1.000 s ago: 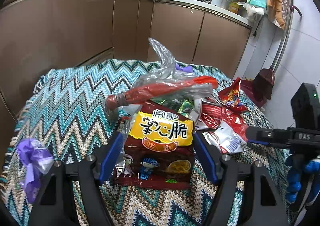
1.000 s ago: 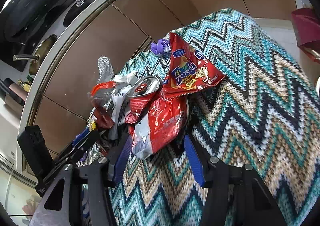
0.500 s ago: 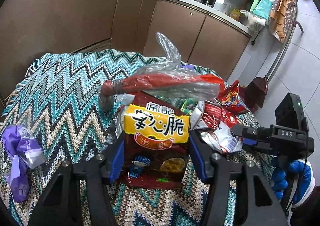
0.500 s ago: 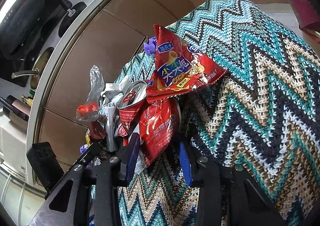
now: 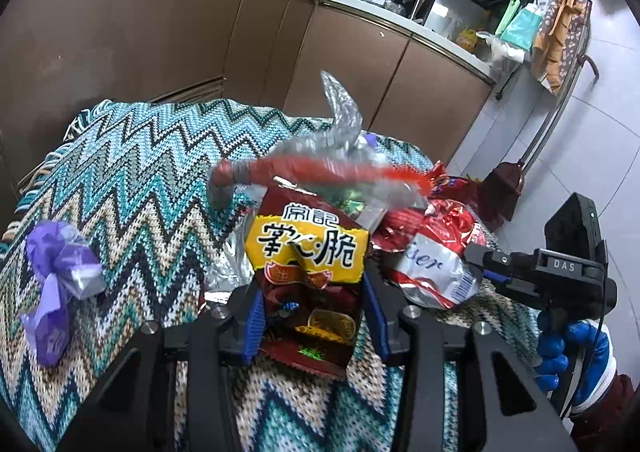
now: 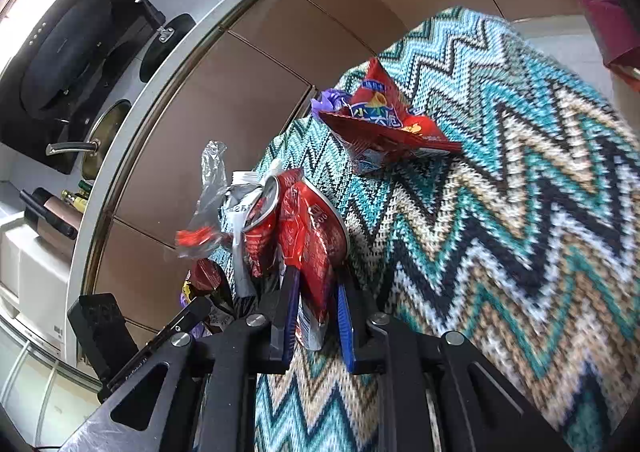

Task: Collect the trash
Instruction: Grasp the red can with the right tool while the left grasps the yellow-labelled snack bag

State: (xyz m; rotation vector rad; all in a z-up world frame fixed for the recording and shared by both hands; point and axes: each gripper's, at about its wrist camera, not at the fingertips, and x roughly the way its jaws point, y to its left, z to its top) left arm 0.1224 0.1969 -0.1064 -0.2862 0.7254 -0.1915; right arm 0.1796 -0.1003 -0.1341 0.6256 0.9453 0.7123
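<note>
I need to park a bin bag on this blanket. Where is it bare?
Bare blanket lies between the purple wrapper and the pile, and beyond the red chip bag. It is crowded around the noodle packet and the red packet.

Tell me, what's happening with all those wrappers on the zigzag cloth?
A person with a handheld gripper in each hand is collecting trash. The left gripper has just been closing around a dark red noodle packet. The right gripper is shut on a red-and-white wrapper. A purple wrapper lies apart on the cloth.
</note>
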